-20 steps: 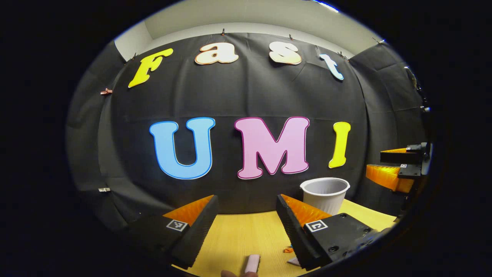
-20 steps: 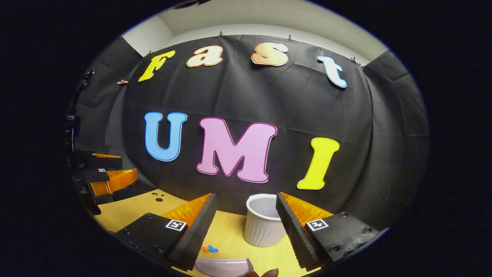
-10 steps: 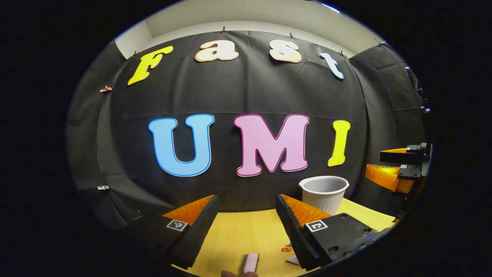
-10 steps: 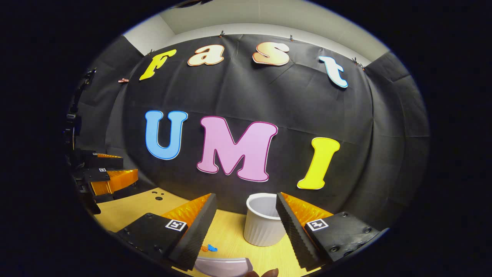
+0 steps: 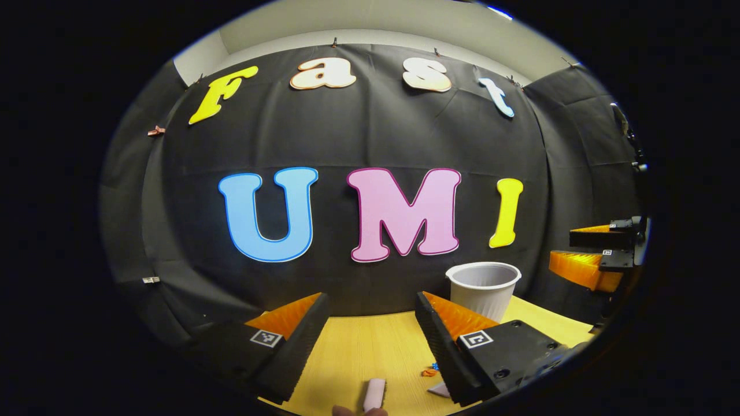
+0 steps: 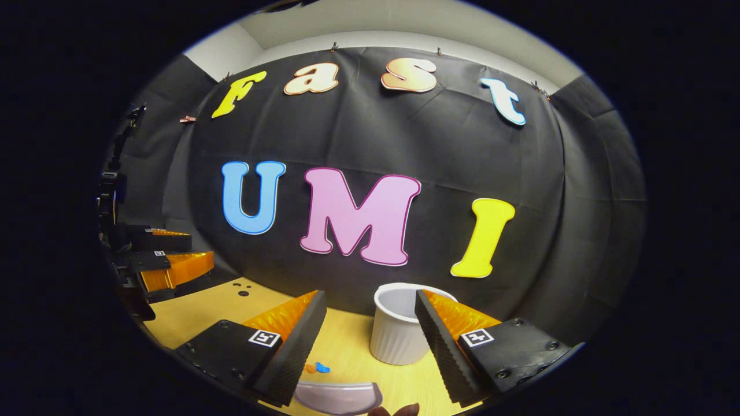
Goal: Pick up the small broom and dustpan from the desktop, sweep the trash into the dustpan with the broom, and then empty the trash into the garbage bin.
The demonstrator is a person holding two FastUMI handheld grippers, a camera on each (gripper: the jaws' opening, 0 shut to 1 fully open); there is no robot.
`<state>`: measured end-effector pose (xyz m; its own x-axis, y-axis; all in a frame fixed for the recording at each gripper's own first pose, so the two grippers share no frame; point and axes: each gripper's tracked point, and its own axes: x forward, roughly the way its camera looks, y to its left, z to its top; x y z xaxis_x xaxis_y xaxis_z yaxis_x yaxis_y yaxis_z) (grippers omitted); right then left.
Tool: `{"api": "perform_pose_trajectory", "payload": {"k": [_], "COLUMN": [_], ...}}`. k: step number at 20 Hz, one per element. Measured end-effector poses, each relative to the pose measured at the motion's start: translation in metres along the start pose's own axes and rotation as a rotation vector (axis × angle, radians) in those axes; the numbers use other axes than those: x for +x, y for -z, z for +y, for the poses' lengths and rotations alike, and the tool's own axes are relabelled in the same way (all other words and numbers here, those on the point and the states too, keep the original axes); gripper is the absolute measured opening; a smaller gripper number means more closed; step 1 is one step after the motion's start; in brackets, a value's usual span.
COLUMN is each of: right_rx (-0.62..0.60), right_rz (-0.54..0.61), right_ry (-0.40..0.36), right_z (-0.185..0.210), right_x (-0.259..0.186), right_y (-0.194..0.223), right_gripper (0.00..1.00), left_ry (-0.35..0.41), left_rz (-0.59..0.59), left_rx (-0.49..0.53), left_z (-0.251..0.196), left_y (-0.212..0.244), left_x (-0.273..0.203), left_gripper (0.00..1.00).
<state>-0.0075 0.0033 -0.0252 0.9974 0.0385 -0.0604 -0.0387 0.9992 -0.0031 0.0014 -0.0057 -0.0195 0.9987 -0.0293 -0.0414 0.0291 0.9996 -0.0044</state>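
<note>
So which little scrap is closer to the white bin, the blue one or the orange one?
The blue scrap. It lies right next to the orange scrap on the table, but on the side facing the white bin.

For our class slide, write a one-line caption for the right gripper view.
Open right gripper above a wooden desk, facing a white bin, scraps and a dustpan's edge.

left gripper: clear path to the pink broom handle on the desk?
Probably yes. The left gripper is open and the pink handle lies on the bare desktop just below the gap between its fingers, nothing between them. The trash bits and white bin sit off to the side.
</note>
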Motion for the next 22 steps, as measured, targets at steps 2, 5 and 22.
{"api": "perform_pose_trajectory", "payload": {"k": [2,5,22], "right_rx": [-0.009,-0.03,-0.033], "right_rz": [0.048,0.142,0.728], "right_ry": [-0.022,-0.06,-0.226], "right_z": [-0.001,0.001,0.024], "right_x": [-0.006,-0.019,-0.109], "right_y": [0.017,0.053,0.279], "right_gripper": [0.97,0.97,0.97], "left_ry": [0.001,0.008,-0.008], "left_rz": [0.011,0.022,0.03], "left_rx": [0.01,0.024,0.054], "left_z": [0.0,-0.002,0.002], "left_y": [0.008,0.014,0.019], "left_x": [-0.002,-0.003,-0.009], "left_gripper": [0.96,0.95,0.95]}}
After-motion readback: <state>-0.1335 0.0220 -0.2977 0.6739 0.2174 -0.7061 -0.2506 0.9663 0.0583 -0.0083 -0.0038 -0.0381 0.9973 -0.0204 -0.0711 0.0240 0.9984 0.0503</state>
